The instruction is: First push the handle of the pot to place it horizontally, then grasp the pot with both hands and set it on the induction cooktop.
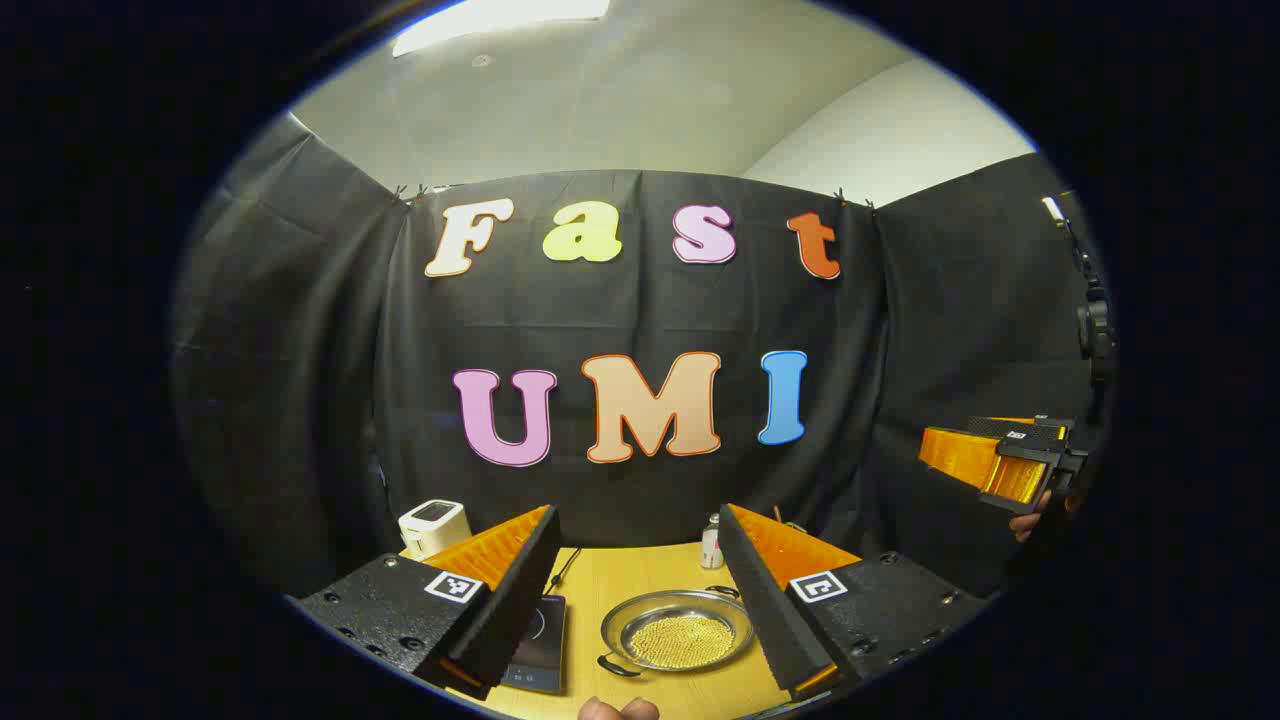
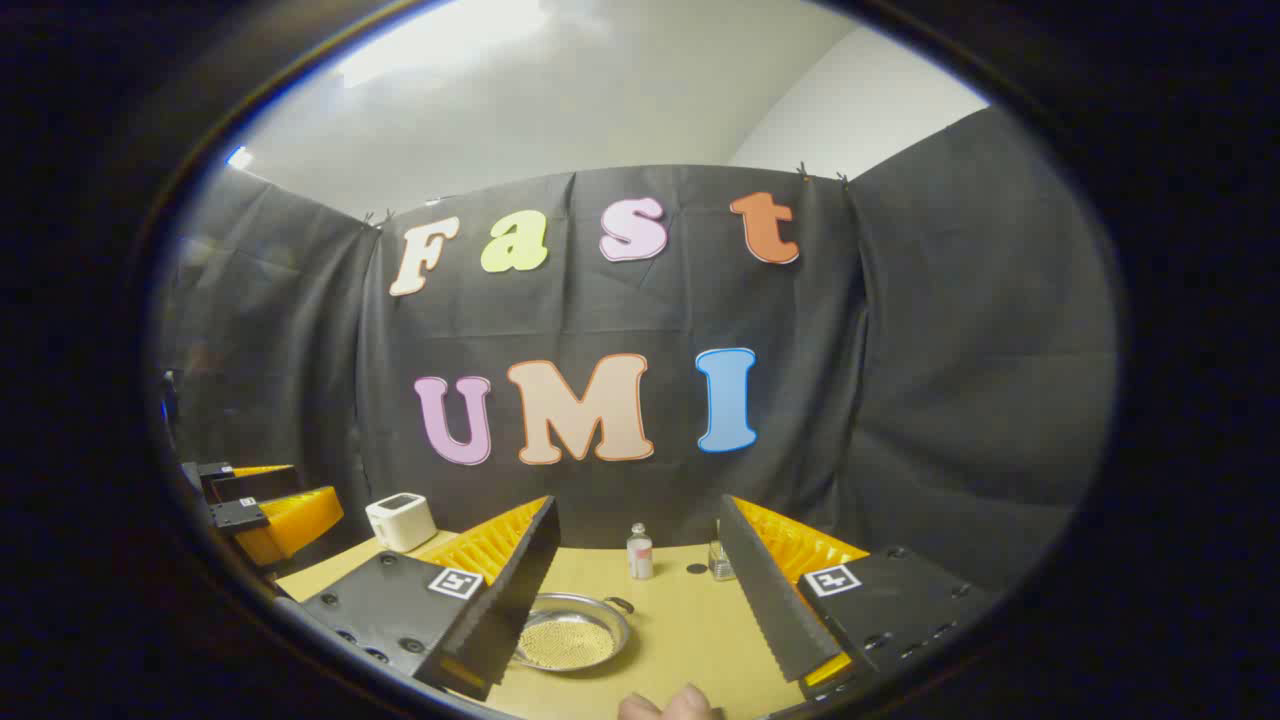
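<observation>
A shallow metal pot (image 1: pixel 678 632) holding yellow grains sits on the wooden table (image 1: pixel 610 575), below and between my left gripper's fingers. Its two small handles lie on a diagonal, one near-left (image 1: pixel 615 665) and one far-right (image 1: pixel 725 592). The black induction cooktop (image 1: pixel 540 640) lies just left of it, partly behind my left finger. My left gripper (image 1: pixel 640 512) hovers above the table, open and empty. In the right gripper view the pot (image 2: pixel 570 632) is low on the left, half hidden by a finger. My right gripper (image 2: pixel 636 502) is open, holding nothing.
A white appliance (image 1: pixel 433 525) stands at the back left of the table. A small bottle (image 2: pixel 639 553) and a glass (image 2: pixel 720 562) stand at the back near the wall. The other gripper (image 1: pixel 1000 460) floats far right, and a hand (image 2: pixel 665 705) shows at the bottom edge.
</observation>
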`<state>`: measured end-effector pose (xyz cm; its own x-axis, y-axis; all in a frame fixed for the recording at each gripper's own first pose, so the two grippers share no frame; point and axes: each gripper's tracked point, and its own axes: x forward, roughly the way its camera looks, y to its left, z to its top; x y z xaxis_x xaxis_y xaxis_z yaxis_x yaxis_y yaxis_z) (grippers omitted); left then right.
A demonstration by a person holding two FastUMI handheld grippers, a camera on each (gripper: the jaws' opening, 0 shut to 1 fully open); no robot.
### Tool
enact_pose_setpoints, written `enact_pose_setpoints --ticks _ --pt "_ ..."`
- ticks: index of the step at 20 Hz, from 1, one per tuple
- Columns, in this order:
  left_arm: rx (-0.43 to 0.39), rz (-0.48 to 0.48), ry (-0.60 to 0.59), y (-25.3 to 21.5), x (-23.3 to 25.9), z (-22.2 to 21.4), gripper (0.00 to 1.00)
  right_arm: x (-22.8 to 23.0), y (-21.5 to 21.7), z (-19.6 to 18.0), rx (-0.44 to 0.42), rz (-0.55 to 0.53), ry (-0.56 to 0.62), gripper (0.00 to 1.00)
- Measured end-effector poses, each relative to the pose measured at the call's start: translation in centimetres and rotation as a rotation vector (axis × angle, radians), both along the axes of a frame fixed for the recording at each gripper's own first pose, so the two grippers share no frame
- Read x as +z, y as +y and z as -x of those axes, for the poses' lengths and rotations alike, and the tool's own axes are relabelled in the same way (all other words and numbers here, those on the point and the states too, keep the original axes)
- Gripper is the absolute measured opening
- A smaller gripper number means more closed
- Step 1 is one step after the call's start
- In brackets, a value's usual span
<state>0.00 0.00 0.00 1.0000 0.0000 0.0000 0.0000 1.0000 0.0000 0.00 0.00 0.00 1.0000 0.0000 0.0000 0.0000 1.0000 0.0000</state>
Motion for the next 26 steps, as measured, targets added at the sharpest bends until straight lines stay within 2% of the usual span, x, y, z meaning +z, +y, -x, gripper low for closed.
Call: enact_pose_setpoints --ticks 2,4,5,10,11,13,14,18,20,24,26 --pt "0.013 -0.011 -0.006 0.1 0.3 0.2 0.92 0.0 -0.1 -0.1 0.007 -0.009 -0.001 0.97" --pt "0.029 -0.019 -0.001 0.2 0.1 0.4 0.95 0.1 -0.1 -0.5 0.020 -0.008 -0.002 0.96" --pt "0.038 -0.021 0.001 0.3 0.1 0.5 0.92 0.2 0.0 -0.7 0.027 -0.006 -0.003 0.96" --pt "0.080 -0.024 0.000 0.8 0.3 1.0 0.92 -0.2 0.2 -1.2 0.058 0.011 -0.004 0.97" --pt "0.087 -0.028 0.001 0.8 0.3 1.1 0.95 -0.1 0.3 -1.2 0.063 0.013 -0.003 0.97" --pt "0.101 -0.033 0.001 0.9 0.4 1.2 0.92 0.0 0.3 -1.4 0.071 0.016 -0.008 0.97" --pt "0.106 -0.035 0.000 0.8 0.4 1.3 0.96 0.0 0.2 -1.5 0.074 0.021 -0.014 0.97" --pt "0.131 -0.038 0.008 0.5 0.2 1.6 0.92 -0.6 -0.1 -2.0 0.093 0.036 -0.006 0.97" --pt "0.144 -0.040 0.011 0.3 0.1 1.8 0.95 -1.2 -0.3 -2.3 0.106 0.041 0.006 0.97" --pt "0.173 -0.047 0.015 -0.1 0.0 1.8 0.92 -2.5 -1.4 -3.0 0.116 0.075 0.031 0.72" --pt "0.194 -0.055 0.019 -0.1 0.0 2.0 0.92 -2.8 -2.0 -3.3 0.112 0.102 0.023 0.48"
